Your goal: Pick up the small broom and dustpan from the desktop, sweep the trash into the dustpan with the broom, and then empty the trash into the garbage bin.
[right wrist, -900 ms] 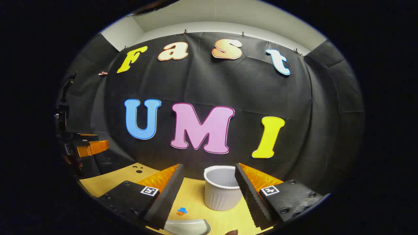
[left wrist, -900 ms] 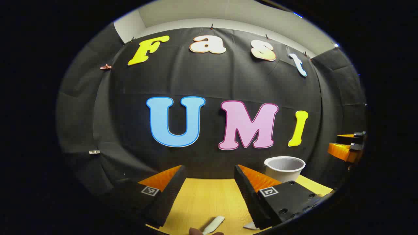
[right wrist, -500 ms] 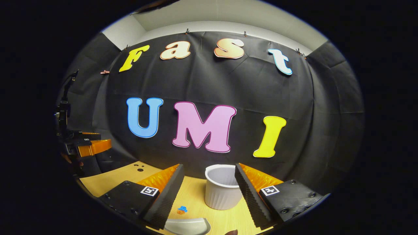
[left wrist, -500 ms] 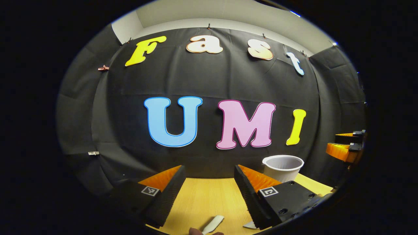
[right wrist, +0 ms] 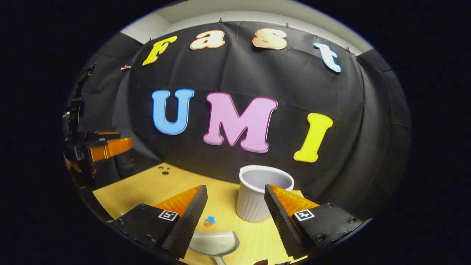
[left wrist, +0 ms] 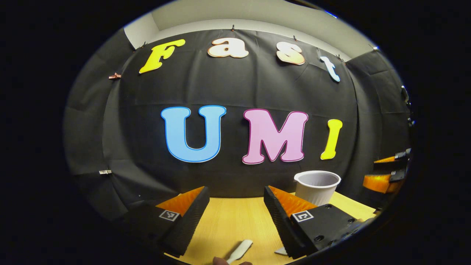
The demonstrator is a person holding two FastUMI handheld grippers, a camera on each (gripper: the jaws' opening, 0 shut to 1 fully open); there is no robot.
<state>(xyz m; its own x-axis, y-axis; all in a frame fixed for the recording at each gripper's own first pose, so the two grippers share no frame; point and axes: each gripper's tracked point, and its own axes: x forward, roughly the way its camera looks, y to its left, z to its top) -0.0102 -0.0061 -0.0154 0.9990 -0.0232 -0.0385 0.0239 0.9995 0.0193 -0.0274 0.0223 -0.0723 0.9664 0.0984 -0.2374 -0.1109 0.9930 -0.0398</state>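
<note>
Tilting down since before, my right claw [right wrist: 235,206] gapes wide over the dustpan [right wrist: 214,243] at six o'clock. Bin [right wrist: 262,197] sits at twelve; my left claw [left wrist: 235,209] gapes wide too.

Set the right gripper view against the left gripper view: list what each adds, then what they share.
Right gripper view: a white dustpan and coloured trash bits on the desk in front of the open right gripper. Left gripper view: a slim white handle, perhaps the broom's, ahead of the open left gripper. Both: the white ribbed garbage bin and the wooden desktop.
</note>
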